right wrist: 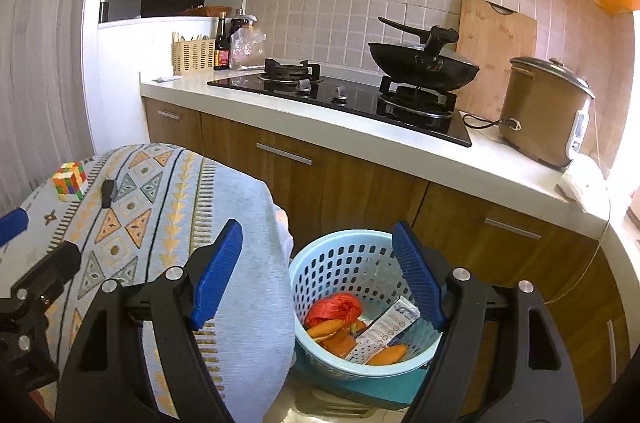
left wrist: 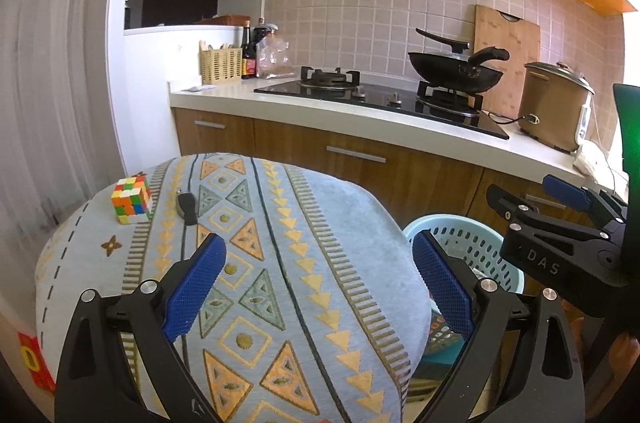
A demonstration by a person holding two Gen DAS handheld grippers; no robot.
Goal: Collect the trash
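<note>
I am holding the right hand-held gripper (right wrist: 318, 273) wide and empty just above the blue basket (right wrist: 340, 255), where the trash (right wrist: 334, 307) is lying; the left hand-held gripper (left wrist: 318, 287), also wide and empty, is hovering over the patterned surface (left wrist: 256, 263), left of it.

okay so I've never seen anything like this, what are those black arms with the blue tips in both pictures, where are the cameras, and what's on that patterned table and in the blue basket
Those are two hand-held grippers, one in each of a person's hands; no robot arm is involved. Each carries a wide-angle camera looking forward along its own two blue-padded fingers. One picture comes from the left gripper, the other from the right gripper. Both stand open and hold nothing. A table under a patterned cloth carries a colourful puzzle cube and a small black object, perhaps a car key. Beside it, lower down, a light blue basket already holds trash: a red bag, orange scraps and a printed packet. Behind is a kitchen counter.
</note>
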